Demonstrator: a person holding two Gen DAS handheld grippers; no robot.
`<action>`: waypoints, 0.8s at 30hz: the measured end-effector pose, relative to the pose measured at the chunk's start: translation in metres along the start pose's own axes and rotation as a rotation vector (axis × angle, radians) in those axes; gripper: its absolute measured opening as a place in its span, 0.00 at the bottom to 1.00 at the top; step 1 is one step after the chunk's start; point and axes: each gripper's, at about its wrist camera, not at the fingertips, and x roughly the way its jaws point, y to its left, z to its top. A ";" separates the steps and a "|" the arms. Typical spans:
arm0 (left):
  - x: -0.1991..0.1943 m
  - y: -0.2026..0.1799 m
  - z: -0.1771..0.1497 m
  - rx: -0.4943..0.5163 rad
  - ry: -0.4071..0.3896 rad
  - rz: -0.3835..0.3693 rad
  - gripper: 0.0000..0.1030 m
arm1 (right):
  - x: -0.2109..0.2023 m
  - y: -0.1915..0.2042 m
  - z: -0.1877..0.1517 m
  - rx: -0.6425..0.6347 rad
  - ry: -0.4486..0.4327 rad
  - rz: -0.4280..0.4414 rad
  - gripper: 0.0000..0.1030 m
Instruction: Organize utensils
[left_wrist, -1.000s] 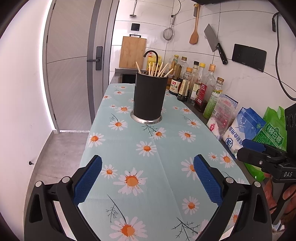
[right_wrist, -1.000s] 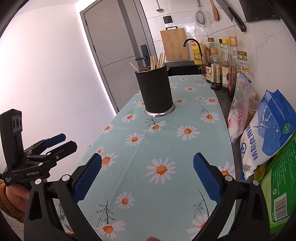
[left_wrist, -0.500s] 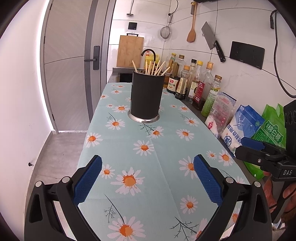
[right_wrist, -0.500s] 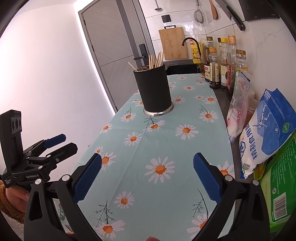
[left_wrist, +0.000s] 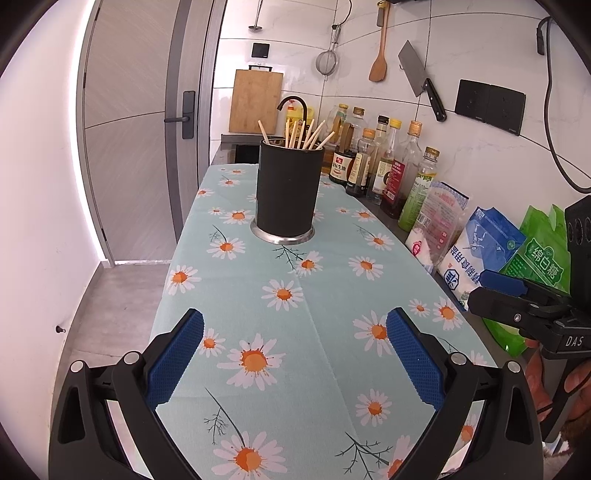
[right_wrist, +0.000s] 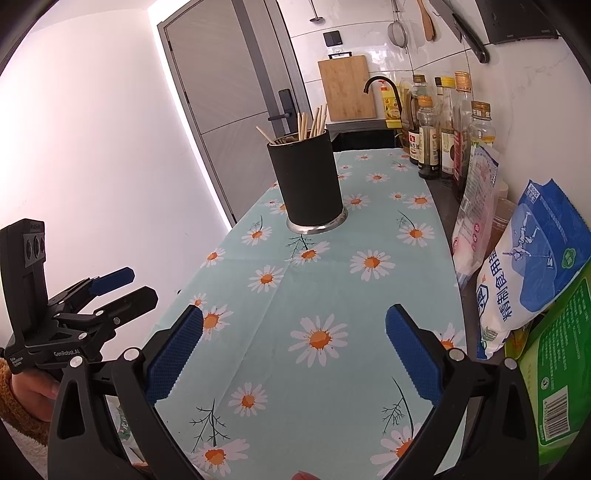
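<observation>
A black cylindrical holder (left_wrist: 287, 192) (right_wrist: 308, 184) on a metal base stands upright on the daisy tablecloth (left_wrist: 325, 354) (right_wrist: 332, 295), far ahead of both grippers. Several wooden chopsticks (left_wrist: 306, 134) (right_wrist: 312, 125) stick out of its top. My left gripper (left_wrist: 295, 354) is open over the near end of the table with nothing between its blue pads; in the right wrist view it shows at the left edge (right_wrist: 122, 286). My right gripper (right_wrist: 293, 354) is open too and holds nothing. It appears at the right edge of the left wrist view (left_wrist: 491, 288).
Sauce and oil bottles (left_wrist: 384, 162) (right_wrist: 443, 133) line the right wall, with plastic food bags (left_wrist: 480, 254) (right_wrist: 532, 266) nearer. A cutting board (left_wrist: 255, 101), a tap (left_wrist: 293, 103), a cleaver (left_wrist: 421, 79) and a spatula (left_wrist: 380, 55) are at the back wall. A door (left_wrist: 133, 147) is on the left.
Both grippers have drawn back and risen slightly, so the holder looks a little farther and lower. Both stay open. The holder and chopsticks have not moved.
</observation>
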 end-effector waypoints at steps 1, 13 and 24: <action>0.000 0.000 0.000 -0.002 0.002 -0.001 0.94 | 0.000 0.000 0.000 -0.001 0.002 -0.003 0.95; 0.002 -0.005 -0.002 0.003 0.007 -0.002 0.94 | 0.001 -0.003 0.000 -0.002 0.008 -0.005 0.95; 0.004 -0.007 -0.003 0.004 0.015 -0.003 0.94 | 0.001 -0.006 -0.002 0.009 0.014 -0.013 0.95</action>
